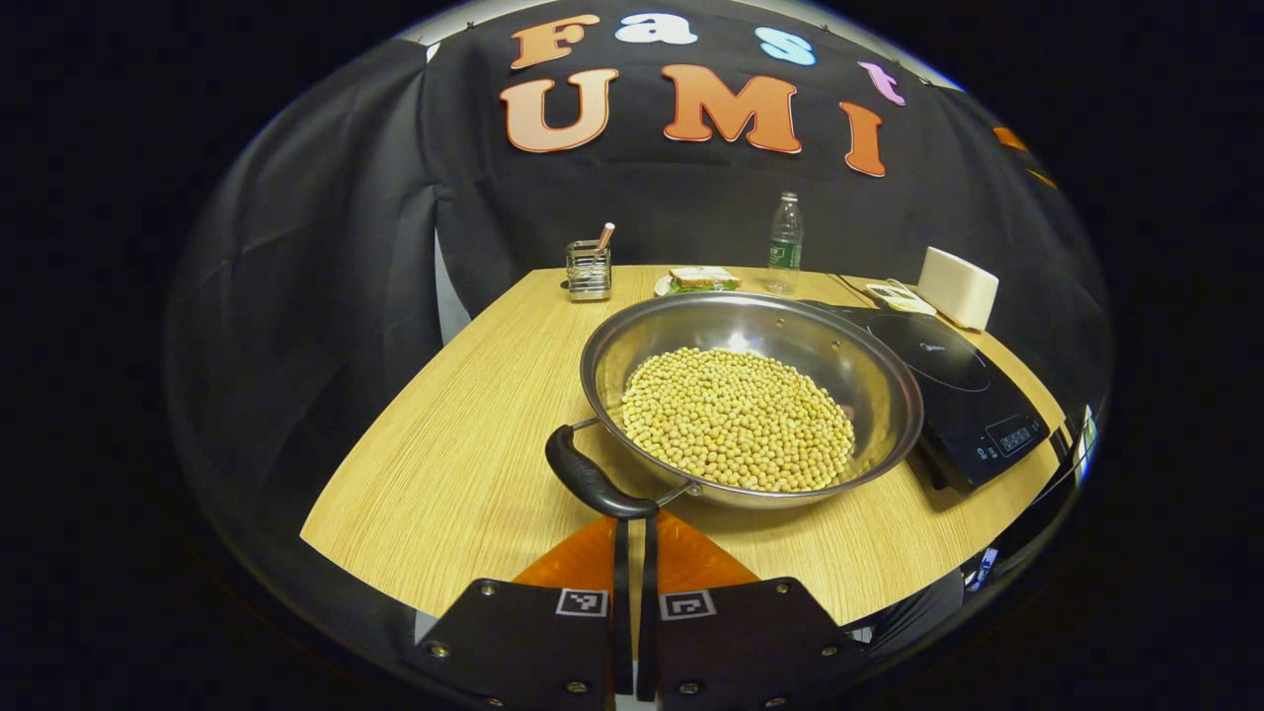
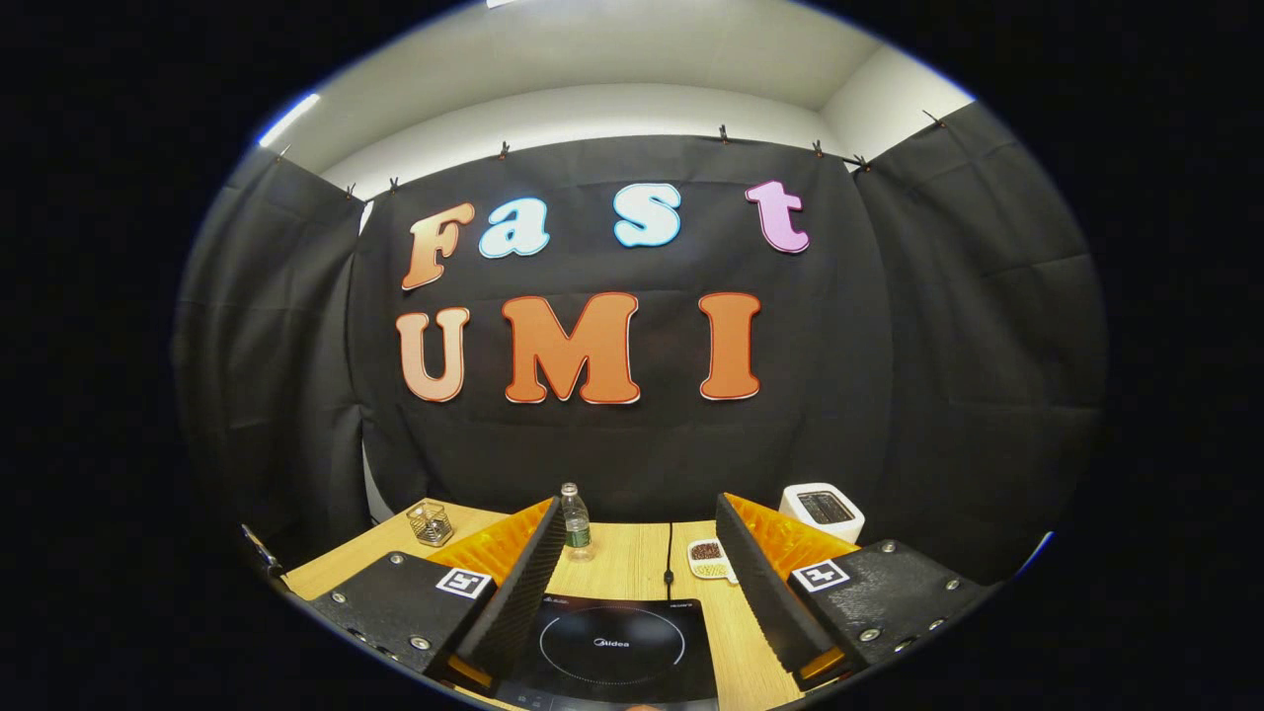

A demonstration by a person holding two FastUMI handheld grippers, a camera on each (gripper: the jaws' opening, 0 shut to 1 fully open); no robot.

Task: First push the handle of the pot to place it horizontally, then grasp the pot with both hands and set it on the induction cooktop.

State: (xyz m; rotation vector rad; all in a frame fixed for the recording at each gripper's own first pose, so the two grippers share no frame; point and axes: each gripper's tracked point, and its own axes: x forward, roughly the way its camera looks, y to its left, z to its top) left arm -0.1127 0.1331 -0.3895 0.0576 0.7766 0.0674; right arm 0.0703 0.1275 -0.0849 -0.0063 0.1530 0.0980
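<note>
The pot (image 1: 750, 395) sits on the table (image 1: 444, 474), just left of the cooktop (image 1: 963, 395), its rim nearly touching the cooktop's edge. It is a wide, shallow steel pan holding a thick layer of small yellow beans (image 1: 736, 417). I would judge it heavy for its size, and the load loose: any tilt and the beans will slide to one side or spill over the low rim. The polished wall looks slippery, so the metal is a poor place to pinch.

The black handle (image 1: 592, 479) points toward the near table edge, at a slant. It looks stiff and far less slick than the steel, the natural place to push and then to take hold. The opposite rim would need the other grip; whether it has a second handle I cannot tell.

The left tool (image 1: 632, 553) has its fingers nearly together, tips right at the handle, holding nothing. The right tool (image 2: 642, 583) hangs spread wide over the cooktop, empty.

Farther back stand a bottle (image 1: 785, 242), a wire holder (image 1: 589, 269) and a white box (image 1: 958, 286).
</note>
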